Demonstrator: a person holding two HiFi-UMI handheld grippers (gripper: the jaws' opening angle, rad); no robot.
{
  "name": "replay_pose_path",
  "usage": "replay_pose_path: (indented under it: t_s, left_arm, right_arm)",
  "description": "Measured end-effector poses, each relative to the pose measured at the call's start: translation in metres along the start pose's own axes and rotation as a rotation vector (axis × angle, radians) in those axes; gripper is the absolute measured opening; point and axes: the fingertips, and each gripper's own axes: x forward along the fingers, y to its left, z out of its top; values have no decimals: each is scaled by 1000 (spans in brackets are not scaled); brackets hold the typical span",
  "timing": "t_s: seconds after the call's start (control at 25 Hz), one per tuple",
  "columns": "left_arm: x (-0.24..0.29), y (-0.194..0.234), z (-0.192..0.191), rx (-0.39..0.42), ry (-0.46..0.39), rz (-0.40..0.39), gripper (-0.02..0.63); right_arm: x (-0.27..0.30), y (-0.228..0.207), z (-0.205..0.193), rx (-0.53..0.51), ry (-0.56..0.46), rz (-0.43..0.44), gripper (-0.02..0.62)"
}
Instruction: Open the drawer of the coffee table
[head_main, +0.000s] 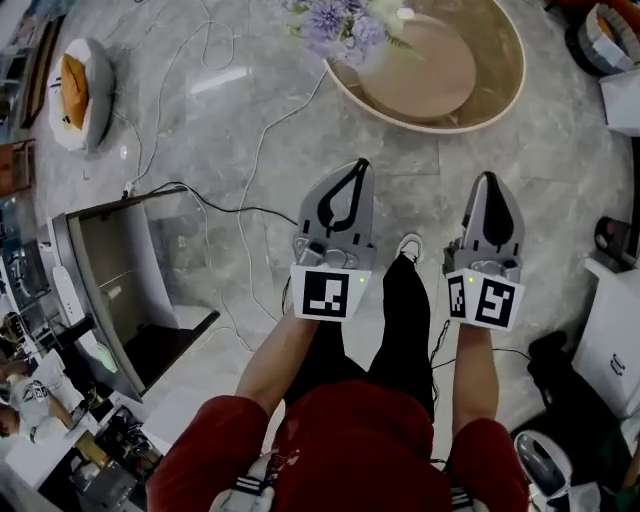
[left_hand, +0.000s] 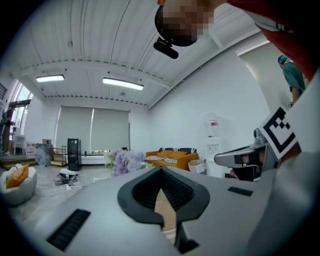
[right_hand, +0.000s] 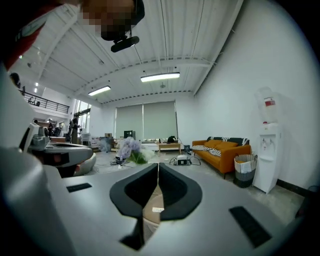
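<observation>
Plainly the task has hardly begun: nearest the person, the left gripper (head_main: 358, 166) and the right gripper (head_main: 489, 178) hang side by side in the air, each with its jaws together on nothing. Both are on the near side of the counter (head_main: 490, 92) and well apart from it. That counter is the low, round, beige coffee table of the task. No drawer or handle shows on it in any view, so my judgement is that finding the drawer front, reaching it, gripping and pulling are all left to do. Around the counter lies a glossy grey marble floor (head_main: 250, 120), with cables (head_main: 240, 210) trailing over it to the counter's left. Purple flowers (head_main: 335, 22) stand at the counter's left edge. Beyond the counter and to its right are an orange sofa (right_hand: 225, 150) and a white water dispenser (right_hand: 267, 145). Far behind it, drawn blinds (right_hand: 146, 121) cover a wide window under strip lights (right_hand: 160, 77).
</observation>
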Motion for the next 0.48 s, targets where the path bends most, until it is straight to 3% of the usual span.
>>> replay_pose_path:
  t_s: [0.48]
  left_arm:
    - [43,-23,-361,4,-42,24,8]
  right_arm:
    - [78,-2,-362,-4,-13,31,23]
